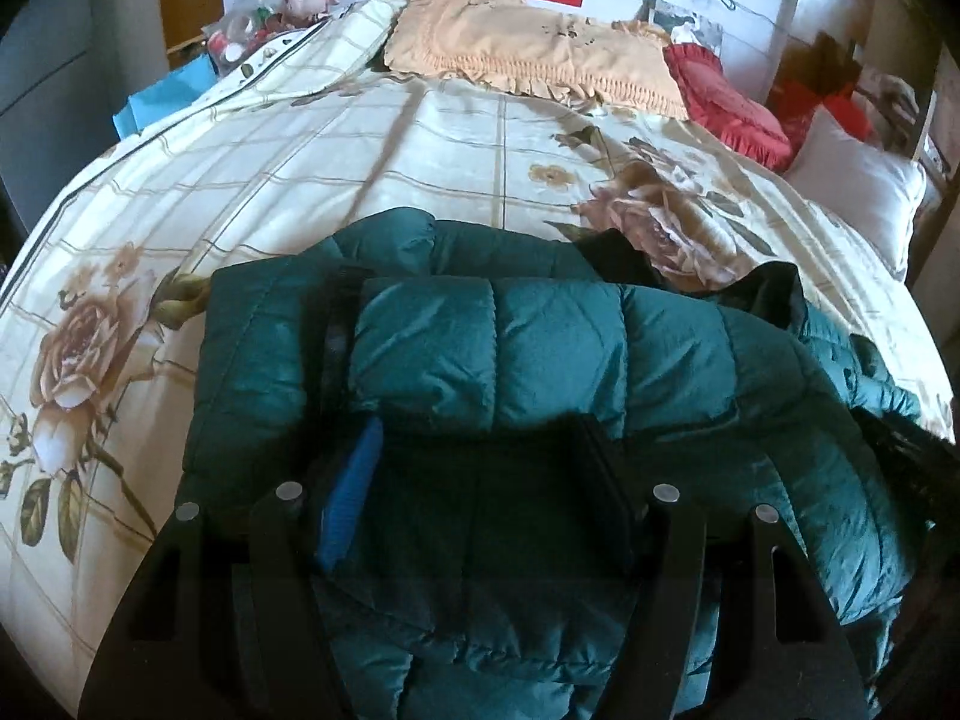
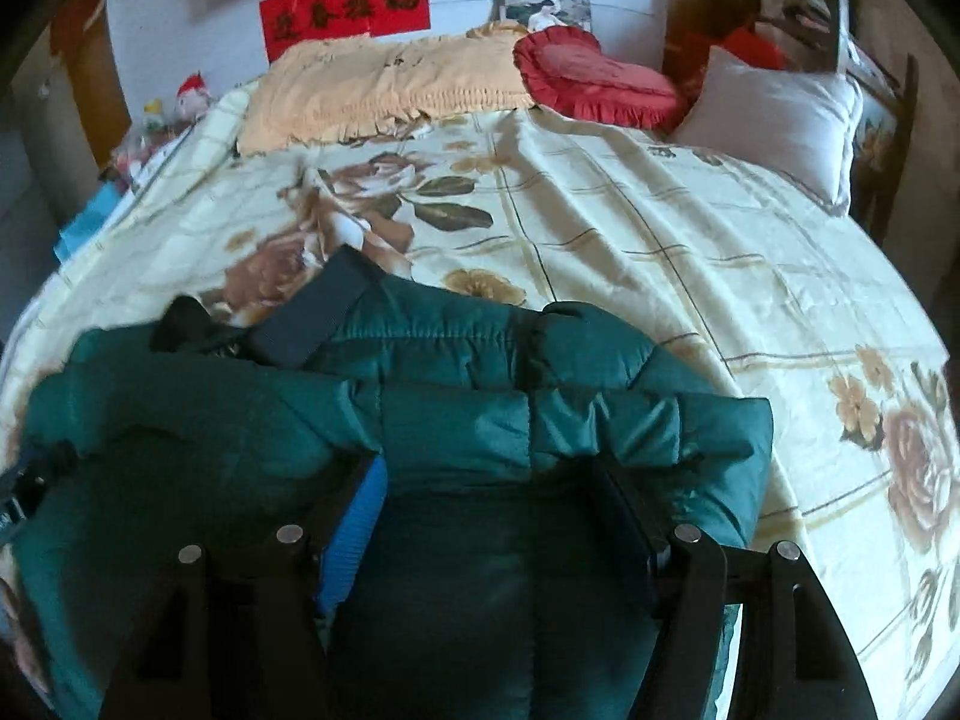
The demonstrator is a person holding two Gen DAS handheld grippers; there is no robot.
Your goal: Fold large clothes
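A teal quilted puffer jacket point(image 1: 540, 336) lies on the floral bedspread point(image 1: 360, 156) at the near edge of the bed, partly folded, with a dark lining showing at its far side. My left gripper point(image 1: 480, 468) is shut on a thick fold of the jacket; its blue-padded finger point(image 1: 354, 492) presses the left side. In the right wrist view the jacket point(image 2: 456, 396) fills the lower half, and my right gripper point(image 2: 492, 516) is shut on another bunched fold of it. A dark blue cuff point(image 2: 312, 318) sticks out at the far left.
At the head of the bed lie a beige fringed pillow point(image 1: 528, 48), a red heart-shaped cushion point(image 2: 594, 78) and a white pillow point(image 2: 780, 114). A red banner point(image 2: 348, 6) hangs on the wall. Toys point(image 1: 300, 0) and a blue bag point(image 1: 162, 102) sit at the far left.
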